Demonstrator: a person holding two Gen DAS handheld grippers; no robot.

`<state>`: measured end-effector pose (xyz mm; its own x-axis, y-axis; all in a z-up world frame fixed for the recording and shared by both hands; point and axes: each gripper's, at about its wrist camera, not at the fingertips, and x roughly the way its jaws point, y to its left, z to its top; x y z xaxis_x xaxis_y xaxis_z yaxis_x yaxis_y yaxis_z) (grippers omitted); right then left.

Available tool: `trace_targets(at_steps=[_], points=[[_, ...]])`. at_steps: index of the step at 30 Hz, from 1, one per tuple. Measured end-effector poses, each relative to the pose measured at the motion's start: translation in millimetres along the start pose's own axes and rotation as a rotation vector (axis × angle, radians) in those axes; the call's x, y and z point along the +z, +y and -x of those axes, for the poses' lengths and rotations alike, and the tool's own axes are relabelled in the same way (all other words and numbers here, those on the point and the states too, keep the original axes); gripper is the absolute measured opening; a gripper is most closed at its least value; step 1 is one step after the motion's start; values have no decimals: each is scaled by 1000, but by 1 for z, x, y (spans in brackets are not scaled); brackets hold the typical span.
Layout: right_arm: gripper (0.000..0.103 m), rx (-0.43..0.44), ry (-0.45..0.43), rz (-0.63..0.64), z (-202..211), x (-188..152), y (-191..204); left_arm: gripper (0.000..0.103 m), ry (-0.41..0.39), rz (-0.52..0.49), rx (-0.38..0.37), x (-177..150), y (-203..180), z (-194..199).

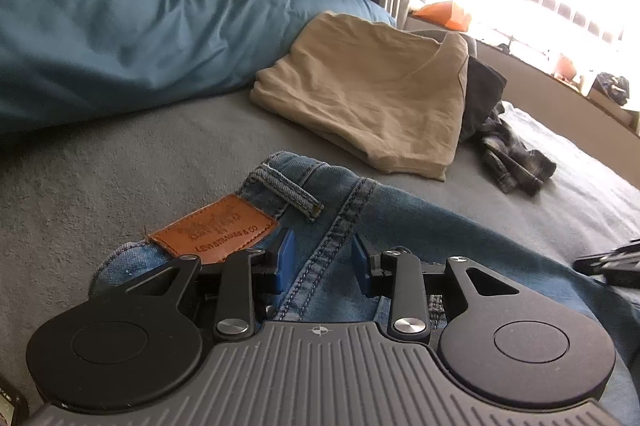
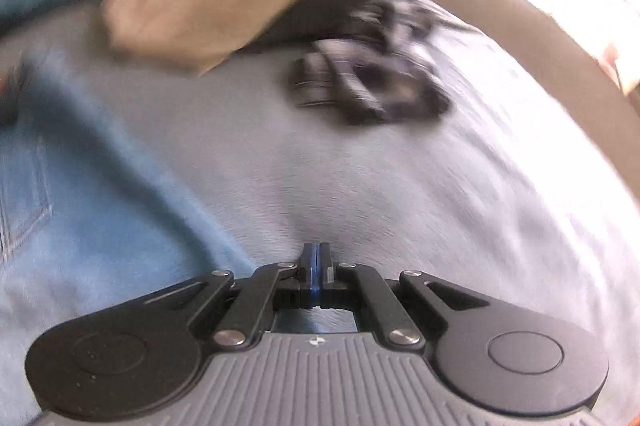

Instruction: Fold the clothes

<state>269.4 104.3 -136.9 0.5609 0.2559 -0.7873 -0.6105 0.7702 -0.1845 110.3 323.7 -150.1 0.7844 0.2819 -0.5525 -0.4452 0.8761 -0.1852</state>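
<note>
Faded blue denim jeans (image 1: 360, 222) with a brown leather waistband patch (image 1: 214, 234) lie flat on the grey bedcover (image 1: 120, 177); their waistband sits at the left gripper (image 1: 323, 258), and the legs appear to run off toward the lower right of the left wrist view, so the long axis seems to lie across the bed from the left hand toward the right one. The left gripper is the nearer to the waistband; its blue pads (image 1: 286, 258) stand apart on either side of the raised centre seam, with denim between them, though whether they actually press the cloth or merely straddle it cannot be told. The right gripper (image 2: 317, 262) has its jaws pressed fully together; in its blurred view the tips rest at the grey bedcover (image 2: 440, 205) just beside the jeans' edge (image 2: 80, 226), which lies to its left, and no cloth shows between the pads, so it seems to hold nothing.

Judged from this, the coming fold turns on the right hand getting hold of the denim to its left, while the left hand anchors the waist. Beyond lie a folded beige garment (image 1: 360, 93), a dark plaid garment (image 1: 512, 153) in a heap, and a teal duvet (image 1: 120, 17).
</note>
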Motion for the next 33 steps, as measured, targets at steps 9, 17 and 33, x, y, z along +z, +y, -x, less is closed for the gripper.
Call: trace_targets(at_steps=[9, 17, 33], points=[[2, 322, -152, 123, 64, 43, 25, 33, -15, -22, 18, -2, -5, -5], [2, 396, -96, 346, 15, 75, 127, 33, -15, -39, 20, -4, -5, -6], [0, 345, -162, 336, 28, 85, 144, 35, -71, 38, -32, -10, 19, 29]])
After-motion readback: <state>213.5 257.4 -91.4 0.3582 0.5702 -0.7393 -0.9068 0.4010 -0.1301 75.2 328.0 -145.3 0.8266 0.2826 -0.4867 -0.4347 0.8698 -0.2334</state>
